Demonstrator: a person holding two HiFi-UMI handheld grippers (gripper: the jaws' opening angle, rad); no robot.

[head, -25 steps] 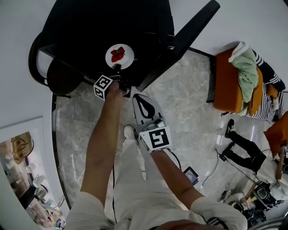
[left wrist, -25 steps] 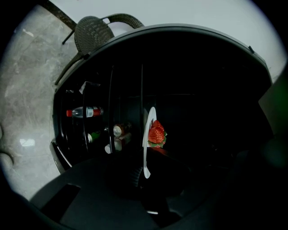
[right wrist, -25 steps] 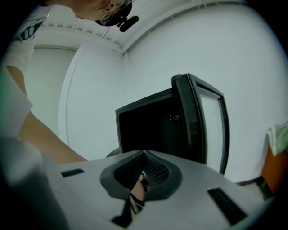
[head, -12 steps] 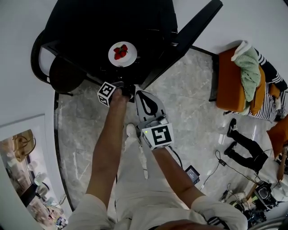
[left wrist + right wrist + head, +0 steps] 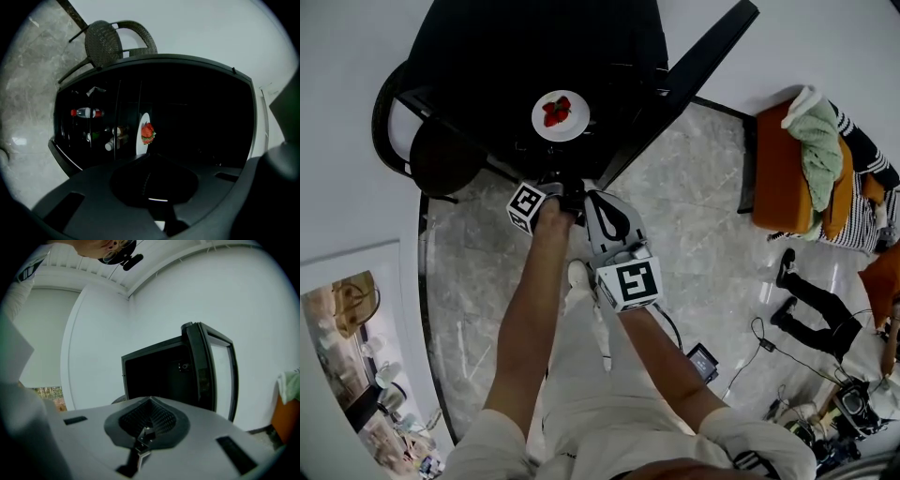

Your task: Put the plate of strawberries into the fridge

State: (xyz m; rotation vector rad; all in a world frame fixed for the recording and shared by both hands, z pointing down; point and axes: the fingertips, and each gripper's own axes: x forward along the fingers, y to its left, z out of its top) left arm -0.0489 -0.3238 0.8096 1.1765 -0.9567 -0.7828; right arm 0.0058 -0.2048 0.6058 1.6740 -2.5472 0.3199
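The plate (image 5: 561, 115) in the fridge (image 5: 487, 56) looks stiff, brittle, its strawberries (image 5: 555, 111) loose: grip the rim. Left tongs (image 5: 570, 190) and right tongs (image 5: 592, 202) are closed, empty.

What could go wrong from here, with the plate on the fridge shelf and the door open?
1. The fridge door stands wide open. If it is left that way, the job probably isn't finished.
2. The left gripper and right gripper, both shut, sit close to the door's lower edge, so swinging it could catch them.
3. The strawberries lie loose on the plate, and a hard slam might roll them off.
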